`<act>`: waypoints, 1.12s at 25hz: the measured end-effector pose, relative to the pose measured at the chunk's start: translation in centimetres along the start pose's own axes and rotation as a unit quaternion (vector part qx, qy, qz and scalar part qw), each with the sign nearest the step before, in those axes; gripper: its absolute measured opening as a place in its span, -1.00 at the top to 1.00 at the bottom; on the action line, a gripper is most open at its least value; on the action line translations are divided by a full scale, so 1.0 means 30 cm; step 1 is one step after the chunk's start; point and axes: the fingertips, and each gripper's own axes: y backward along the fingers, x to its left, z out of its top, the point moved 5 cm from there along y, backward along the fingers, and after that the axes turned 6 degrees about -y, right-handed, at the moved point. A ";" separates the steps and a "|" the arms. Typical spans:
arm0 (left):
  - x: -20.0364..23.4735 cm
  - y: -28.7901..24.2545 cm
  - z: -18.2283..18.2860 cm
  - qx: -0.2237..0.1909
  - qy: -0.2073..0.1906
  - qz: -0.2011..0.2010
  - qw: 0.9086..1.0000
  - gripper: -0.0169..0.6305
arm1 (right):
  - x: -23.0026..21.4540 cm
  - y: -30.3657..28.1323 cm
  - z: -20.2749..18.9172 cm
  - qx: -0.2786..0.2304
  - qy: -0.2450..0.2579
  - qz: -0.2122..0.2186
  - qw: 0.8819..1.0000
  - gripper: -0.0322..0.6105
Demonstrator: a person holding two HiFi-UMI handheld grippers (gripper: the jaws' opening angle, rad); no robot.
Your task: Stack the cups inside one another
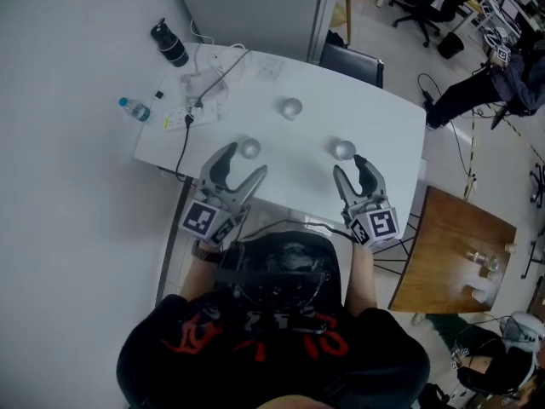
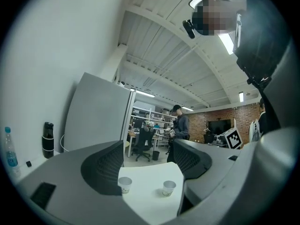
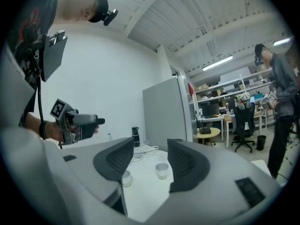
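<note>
1. Three cups stood upright and apart on the table [image 1: 375, 113]: a left cup [image 1: 249, 148], a right cup [image 1: 343, 150] and a far cup [image 1: 290, 107]. None sat inside another.
2. The left gripper [image 1: 247, 160] was over the table's near edge with its jaws spread wide and nothing between the pads.
3. In the head view, the left cup lay just beyond the left gripper's tips, about in line with the gap. No view showed any contact.
4. The left gripper view showed two cups on the table past the open jaws. One was close beside the left-hand jaw and the other nearer the right-hand jaw.
5. The right gripper [image 1: 349, 164] was held beside it, its jaws apart but narrower than the left's, and empty.
6. The right cup stood just ahead of the right gripper's tips and clear of them.
7. The right gripper view showed one cup in the gap beyond the jaws and another partly hidden behind the left-hand jaw.
8. The far cup stood well beyond both grippers, about midway between them.
9. A black bottle [image 1: 170, 45] and cables [image 1: 200, 100] lay at the table's far left corner.
</note>
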 end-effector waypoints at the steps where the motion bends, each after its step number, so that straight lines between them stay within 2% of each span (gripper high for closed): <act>1: 0.001 -0.006 -0.005 0.001 0.000 0.004 1.000 -0.09 | -0.030 -0.001 -0.026 0.011 0.002 -0.006 1.000 0.17; 5: -0.004 -0.035 -0.027 0.008 0.001 0.020 1.000 -0.07 | -0.156 0.002 -0.149 0.065 0.021 -0.037 0.997 0.07; 6: -0.007 -0.040 -0.035 0.012 0.001 0.020 1.000 -0.07 | -0.184 -0.004 -0.186 0.079 0.023 -0.043 0.996 -0.05; 8: -0.016 -0.048 -0.036 0.008 -0.001 0.021 1.000 -0.07 | -0.243 -0.018 -0.269 0.107 0.020 -0.049 0.993 -0.10; 9: -0.022 -0.052 -0.032 0.004 -0.004 0.022 1.000 -0.07 | -0.272 -0.024 -0.309 0.119 0.016 -0.051 0.991 -0.25; 13: -0.041 -0.067 -0.025 0.007 -0.012 0.029 0.999 -0.07 | -0.383 -0.052 -0.433 0.154 0.002 -0.064 0.986 -0.25; 14: -0.041 -0.066 -0.025 0.005 -0.008 0.034 0.999 -0.07 | -0.407 -0.064 -0.463 0.167 0.004 -0.069 0.984 -0.35; 17: -0.038 -0.054 -0.020 -0.011 0.007 0.052 0.999 -0.08 | -0.458 -0.103 -0.538 0.209 0.029 -0.082 0.974 -0.36; 20: -0.049 -0.046 -0.020 -0.012 0.013 0.061 0.998 -0.08 | -0.489 -0.139 -0.581 0.231 0.034 -0.085 0.969 -0.36; 24: -0.052 -0.035 -0.025 -0.008 0.017 0.072 0.997 -0.10 | -0.531 -0.187 -0.641 0.252 0.013 -0.090 0.963 -0.36; 26: -0.048 -0.026 -0.027 -0.005 0.018 0.077 0.997 -0.10 | -0.549 -0.212 -0.673 0.267 0.007 -0.097 0.959 -0.47; 28: -0.043 -0.019 -0.031 -0.001 0.019 0.077 0.997 -0.10 | -0.553 -0.240 -0.685 0.280 0.009 -0.101 0.955 -0.47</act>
